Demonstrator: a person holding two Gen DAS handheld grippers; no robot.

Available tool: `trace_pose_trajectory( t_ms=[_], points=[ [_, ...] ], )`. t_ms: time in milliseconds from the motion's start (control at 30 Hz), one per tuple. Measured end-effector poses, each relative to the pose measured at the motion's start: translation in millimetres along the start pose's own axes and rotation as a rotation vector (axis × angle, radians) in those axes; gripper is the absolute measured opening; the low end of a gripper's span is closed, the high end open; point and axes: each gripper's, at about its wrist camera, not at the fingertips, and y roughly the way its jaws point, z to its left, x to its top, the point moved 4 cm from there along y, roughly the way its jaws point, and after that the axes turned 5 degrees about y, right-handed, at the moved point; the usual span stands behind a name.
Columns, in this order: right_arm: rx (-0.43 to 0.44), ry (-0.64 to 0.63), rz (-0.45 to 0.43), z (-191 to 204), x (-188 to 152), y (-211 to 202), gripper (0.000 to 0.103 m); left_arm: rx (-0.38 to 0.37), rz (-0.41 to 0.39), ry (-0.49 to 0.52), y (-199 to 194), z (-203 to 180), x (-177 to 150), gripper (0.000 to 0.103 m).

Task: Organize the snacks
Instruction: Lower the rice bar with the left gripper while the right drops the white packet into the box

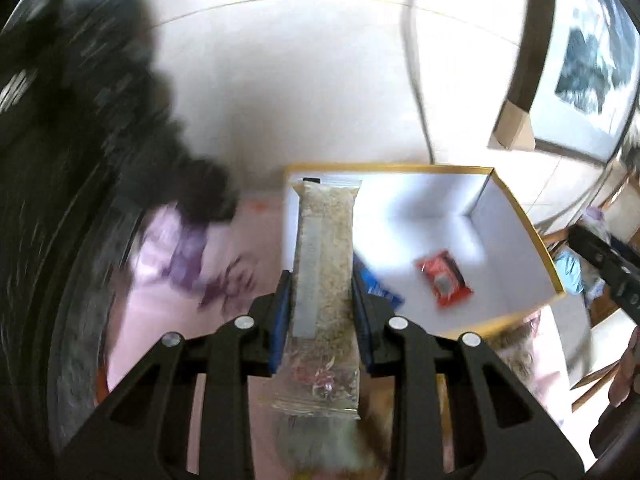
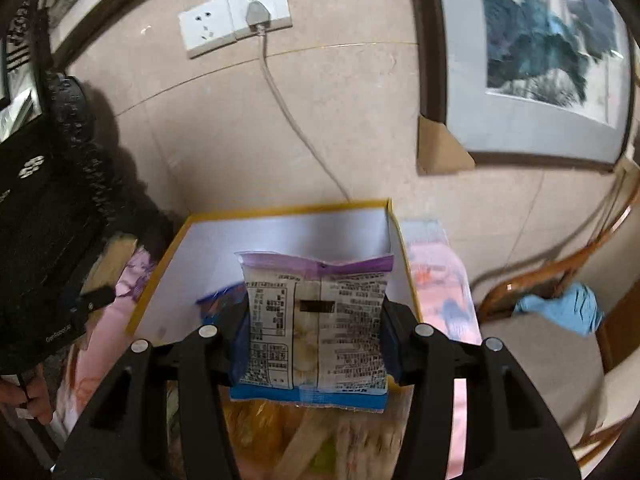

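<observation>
My left gripper (image 1: 322, 292) is shut on a long clear snack bar packet (image 1: 324, 264) with pale crumbly filling, held lengthwise above the near edge of a white box with a yellow rim (image 1: 516, 204). Inside that box lie a red snack packet (image 1: 444, 282) and a blue packet (image 1: 378, 286), partly hidden by the finger. My right gripper (image 2: 316, 312) is shut on a purple-topped packet with printed text (image 2: 318, 320), raised in front of the same box (image 2: 280, 210). A blue packet (image 2: 218, 298) shows in the box behind the left finger.
The box stands on a pink patterned cloth (image 1: 172, 276). More snack packets (image 2: 280, 436) lie blurred beneath the right gripper. A black bag (image 2: 44, 236) is at the left, a wooden chair with blue cloth (image 2: 560, 304) at the right, and a wall socket with a cable (image 2: 256, 16) behind.
</observation>
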Motion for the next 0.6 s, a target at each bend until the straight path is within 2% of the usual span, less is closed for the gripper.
trace_pose_trajectory(
  t_ms=[33, 67, 200, 233, 267, 300, 333, 367, 400, 433, 500, 600],
  points=[
    [-0.03, -0.011, 0.018, -5, 5, 14, 0.052, -0.001, 0.005, 0.024, 14, -9, 12, 0.028],
    [-0.015, -0.002, 0.043, -9, 7, 27, 0.052, 0.008, 0.024, 0.036, 25, -14, 18, 0.028],
    [-0.011, 0.024, 0.106, -24, 6, 59, 0.052, 0.015, 0.071, 0.044, 53, -24, 25, 0.028],
    [-0.015, 0.02, 0.113, -25, 6, 64, 0.053, -0.007, 0.054, 0.041, 58, -26, 25, 0.03],
    [-0.008, 0.009, 0.131, -26, 6, 72, 0.055, -0.041, 0.009, 0.034, 60, -27, 25, 0.055],
    [-0.008, 0.002, 0.147, -26, 3, 76, 0.068, -0.028, -0.014, 0.025, 61, -28, 24, 0.075],
    [-0.013, -0.002, 0.158, -26, 1, 78, 0.078, 0.058, -0.031, 0.001, 60, -24, 22, 0.101],
    [-0.018, -0.006, 0.162, -26, -2, 78, 0.091, 0.111, -0.056, -0.015, 57, -21, 19, 0.101],
    [-0.033, -0.017, 0.162, -27, -7, 69, 0.099, 0.103, -0.064, -0.002, 55, -19, 15, 0.101],
    [-0.05, -0.032, 0.156, -30, -11, 61, 0.101, 0.093, -0.052, 0.012, 53, -16, 11, 0.101],
    [-0.084, -0.061, 0.141, -37, -27, 42, 0.102, 0.123, -0.007, 0.021, 43, -4, -8, 0.101],
    [-0.104, -0.09, 0.187, -42, -72, 17, 0.102, 0.141, 0.037, -0.001, 28, 12, -46, 0.101]
  ],
)
